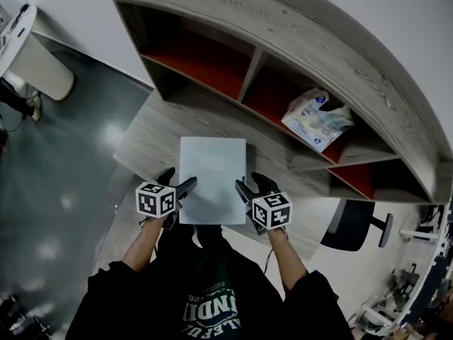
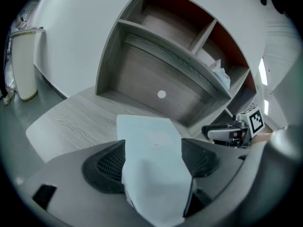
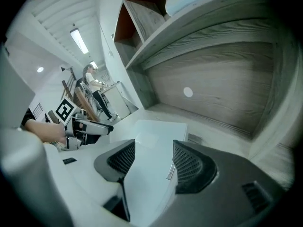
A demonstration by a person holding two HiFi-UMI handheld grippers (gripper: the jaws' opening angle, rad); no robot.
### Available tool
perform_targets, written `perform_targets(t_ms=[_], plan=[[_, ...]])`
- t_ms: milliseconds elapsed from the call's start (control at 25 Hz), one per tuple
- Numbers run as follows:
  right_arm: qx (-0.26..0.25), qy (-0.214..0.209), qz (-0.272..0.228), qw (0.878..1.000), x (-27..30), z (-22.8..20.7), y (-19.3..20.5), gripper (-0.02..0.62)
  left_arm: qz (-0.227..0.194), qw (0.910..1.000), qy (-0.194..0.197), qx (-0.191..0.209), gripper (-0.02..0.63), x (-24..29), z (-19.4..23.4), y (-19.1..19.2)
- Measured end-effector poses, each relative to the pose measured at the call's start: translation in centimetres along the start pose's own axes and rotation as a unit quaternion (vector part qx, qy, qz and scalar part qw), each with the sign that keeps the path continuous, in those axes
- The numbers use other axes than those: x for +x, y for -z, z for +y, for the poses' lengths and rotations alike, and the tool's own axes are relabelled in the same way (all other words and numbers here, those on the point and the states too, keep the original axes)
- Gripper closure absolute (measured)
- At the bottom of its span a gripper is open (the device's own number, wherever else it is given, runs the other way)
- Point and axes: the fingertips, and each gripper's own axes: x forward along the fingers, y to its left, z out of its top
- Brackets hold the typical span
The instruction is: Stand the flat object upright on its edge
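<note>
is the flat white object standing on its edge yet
No, the flat white object lies face up on the desk.

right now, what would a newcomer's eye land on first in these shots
A pale flat sheet lies flat on the wooden desk. The left gripper and right gripper are at its near corners, and the sheet shows between their open jaws. Behind it, a crinkled packet sits in a red-backed compartment of the shelf unit, right of the divider.

We're in an office workspace here.
Wood-grain table [image 1: 145, 144] under a cubbyhole shelf unit [image 1: 318, 37], a dark office chair [image 1: 348, 223] off to the side, glossy grey floor [image 1: 64, 211], strip light [image 3: 79, 40] on the ceiling.
</note>
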Motion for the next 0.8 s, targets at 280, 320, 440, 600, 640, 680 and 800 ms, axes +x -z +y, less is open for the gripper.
perform_targets(t_ms=[280, 320, 440, 600, 640, 680, 800], plan=[[0.056, -0.018, 0.026, 0.998, 1.8, -1.5, 2.3, 0.364, 0.021, 0.9989, 0.001, -0.042, 0.244, 1.6, 1.8, 1.8], [0.064, -0.016, 0.027, 0.997, 2.0, -1.9, 2.5, 0.362, 0.025, 0.9987, 0.001, -0.045, 0.242, 1.8, 2.1, 2.1], [0.085, -0.016, 0.033, 0.996, 2.5, -2.8, 3.2, 0.36, 0.033, 0.9979, -0.003, -0.056, 0.241, 2.2, 3.0, 2.6], [0.121, -0.027, 0.048, 0.991, 3.3, -3.7, 4.4, 0.357, 0.04, 0.9945, 0.001, -0.097, 0.239, 2.9, 3.8, 3.3], [0.131, -0.03, 0.052, 0.99, 3.5, -3.8, 4.7, 0.356, 0.043, 0.9935, 0.003, -0.105, 0.238, 3.1, 3.9, 3.5], [0.14, -0.033, 0.055, 0.988, 3.7, -3.9, 5.0, 0.356, 0.047, 0.9926, 0.004, -0.112, 0.238, 3.4, 4.0, 3.8], [0.153, -0.035, 0.069, 0.985, 4.4, -4.3, 6.0, 0.356, 0.058, 0.9899, 0.007, -0.129, 0.236, 4.1, 4.2, 4.5]])
